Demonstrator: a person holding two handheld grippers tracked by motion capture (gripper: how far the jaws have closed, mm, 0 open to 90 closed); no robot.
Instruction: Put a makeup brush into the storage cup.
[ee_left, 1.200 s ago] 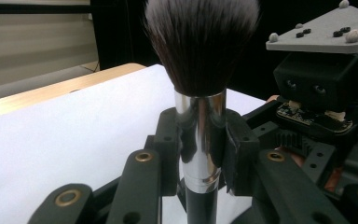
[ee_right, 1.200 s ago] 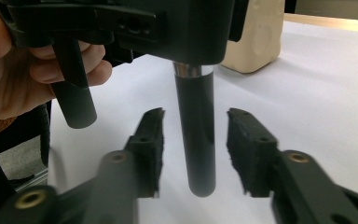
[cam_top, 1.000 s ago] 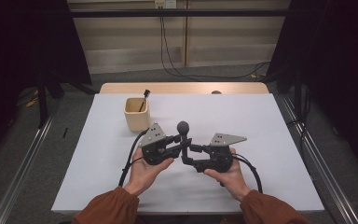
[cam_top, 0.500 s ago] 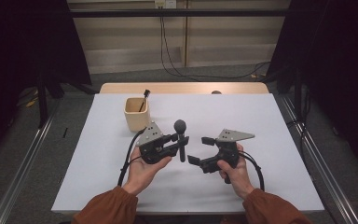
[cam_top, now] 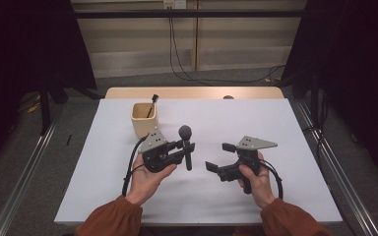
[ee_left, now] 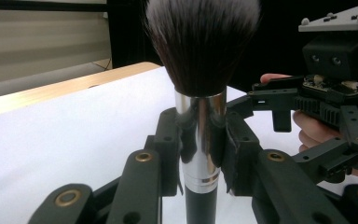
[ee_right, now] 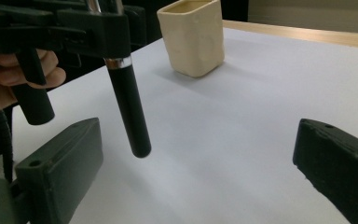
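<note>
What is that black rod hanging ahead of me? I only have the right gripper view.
Observer: It's a brush, with the bristles pointing up.
Operator: Where is it gripped?
Observer: The left gripper is shut on its silver ferrule, just below the bristles.
Operator: Is the cup empty?
Observer: No, a thin dark stick leans inside the cup.
</note>
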